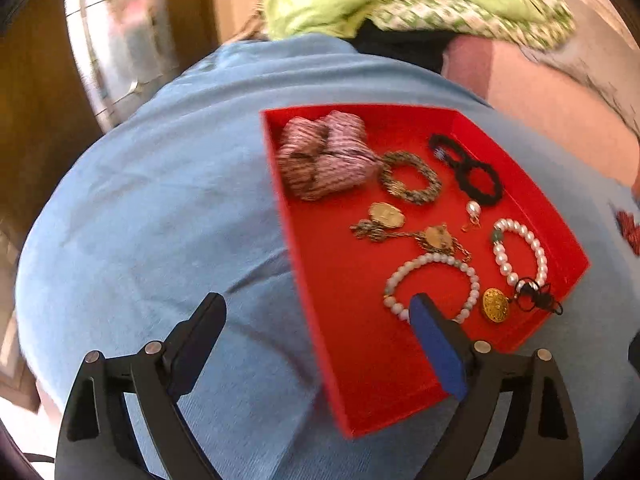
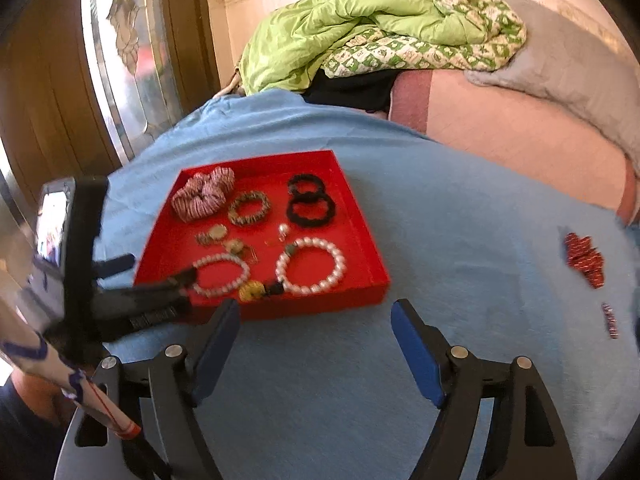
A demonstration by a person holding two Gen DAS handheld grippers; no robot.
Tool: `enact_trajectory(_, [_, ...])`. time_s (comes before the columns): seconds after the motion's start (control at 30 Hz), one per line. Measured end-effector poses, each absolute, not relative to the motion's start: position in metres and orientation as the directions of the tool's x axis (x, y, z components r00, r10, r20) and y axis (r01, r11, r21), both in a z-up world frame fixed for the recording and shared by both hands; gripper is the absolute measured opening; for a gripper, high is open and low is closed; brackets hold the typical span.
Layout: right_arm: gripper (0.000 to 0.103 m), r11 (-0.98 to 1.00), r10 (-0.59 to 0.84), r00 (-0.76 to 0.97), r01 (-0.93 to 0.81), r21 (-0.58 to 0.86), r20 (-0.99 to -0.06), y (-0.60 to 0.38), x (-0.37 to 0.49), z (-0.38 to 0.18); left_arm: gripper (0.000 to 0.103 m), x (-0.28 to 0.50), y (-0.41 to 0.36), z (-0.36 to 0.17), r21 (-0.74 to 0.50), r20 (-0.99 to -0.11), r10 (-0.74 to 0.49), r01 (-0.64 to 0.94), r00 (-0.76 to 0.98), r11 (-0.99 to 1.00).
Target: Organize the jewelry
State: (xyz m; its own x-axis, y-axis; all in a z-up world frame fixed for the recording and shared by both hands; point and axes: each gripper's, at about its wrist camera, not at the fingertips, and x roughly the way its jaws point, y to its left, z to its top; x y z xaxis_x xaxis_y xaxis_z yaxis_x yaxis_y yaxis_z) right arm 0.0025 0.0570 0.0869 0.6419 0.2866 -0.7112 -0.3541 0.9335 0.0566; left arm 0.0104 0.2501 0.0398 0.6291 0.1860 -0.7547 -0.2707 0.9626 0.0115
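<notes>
Both grippers hover spread over the bed, nothing held.

Left gripper (image 1: 318, 320), jaws apart, straddles the red tray's (image 2: 362, 216) edge by the pale bead bracelet (image 1: 434, 286); right gripper (image 2: 316, 322), jaws apart, should fetch the red sequinned piece (image 2: 584, 260) lying loose on the blue sheet (image 2: 440, 200).

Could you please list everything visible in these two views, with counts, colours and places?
Shallow red tray: one, red, on the blue cloth.
Pink striped fabric scrunchie: one, pink and dark, tray's far left corner.
Black ring hair ties: two, black, touching, far right of tray.
Woven olive bracelet: one, greenish, between scrunchie and hair ties.
White bead bracelets: two, white, near side of tray.
Round gold brooch: one, gold, near edge of tray.
Single pearl drop: one, white, mid tray.
Gold chain pieces: count unclear, gold, mid tray.
Red sparkly piece: one, red, on the cloth right of tray.
Green quilt: one, green, behind.
Left gripper: open, one finger over the tray.
Right gripper: open, above the cloth.
</notes>
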Motion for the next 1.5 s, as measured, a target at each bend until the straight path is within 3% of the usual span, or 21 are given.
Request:
enact_trajectory(0.2, [0.085, 0.952, 0.201, 0.711, -0.303, -0.036, -0.674, 0.033, -0.033, 0.099, 0.094, -0.046, 0.246, 0.079, -0.03, -0.592, 0.251, -0.332, 0.766, 0.943])
enact_trajectory(0.47, [0.087, 0.967, 0.136, 0.8, -0.235, -0.097, -0.584, 0.004, -0.091, 0.121, 0.101, -0.117, 0.216, 0.101, 0.002, -0.515, 0.331, -0.386, 0.79, 0.923])
enact_trajectory(0.63, [0.091, 0.964, 0.136, 0.856, -0.231, -0.132, -0.499, -0.006, -0.14, 0.131, 0.101, -0.158, 0.195, 0.11, 0.04, -0.476, 0.368, -0.399, 0.799, 0.916])
enact_trajectory(0.77, [0.093, 0.959, 0.138, 0.865, -0.239, -0.153, -0.482, -0.008, -0.164, 0.126, 0.101, -0.186, 0.183, 0.11, 0.073, -0.441, 0.425, -0.441, 0.79, 0.895])
enact_trajectory(1.0, [0.093, 0.954, 0.138, 0.847, -0.253, -0.162, -0.513, -0.005, -0.163, 0.114, 0.101, -0.196, 0.178, 0.109, 0.058, -0.445, 0.461, -0.489, 0.768, 0.871])
enact_trajectory(1.2, [0.093, 0.951, 0.135, 0.81, -0.268, -0.156, -0.57, -0.001, -0.148, 0.097, 0.101, -0.176, 0.18, 0.096, 0.02, -0.517, 0.421, -0.481, 0.745, 0.876])
enact_trajectory(1.5, [0.093, 0.965, 0.107, 0.787, -0.23, -0.129, -0.608, -0.009, -0.12, 0.084, 0.101, -0.143, 0.16, 0.08, 0.081, -0.57, 0.368, -0.395, 0.735, 0.915])
